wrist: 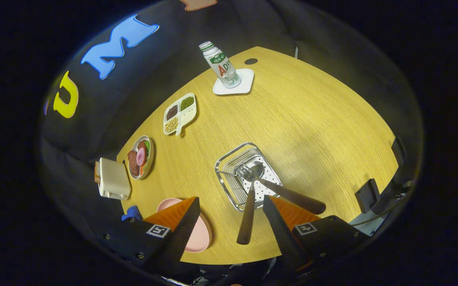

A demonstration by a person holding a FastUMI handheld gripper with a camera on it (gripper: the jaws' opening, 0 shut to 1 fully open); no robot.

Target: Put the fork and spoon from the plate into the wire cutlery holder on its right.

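Observation:
The wire cutlery holder (246, 174) stands on the wooden table just beyond my fingers. The fork (247, 210) and the spoon (288, 194) both rest in it, heads down inside the basket. Their dark wooden handles lean out over its near rim toward me. The fork's handle ends between my fingers; the spoon's handle passes over the right finger's tip. The pink plate (202, 234) lies to the left of the holder, partly hidden behind my left finger, with no cutlery visible on it. My gripper (231, 202) is open and holds nothing.
A drink bottle (221, 65) stands on a white coaster (240, 85) at the far side. A divided dish of beans (179, 113), a plate of food (140, 157) and a cream toaster (113, 178) line the left edge. Dark clamps (368, 194) sit at the right edge.

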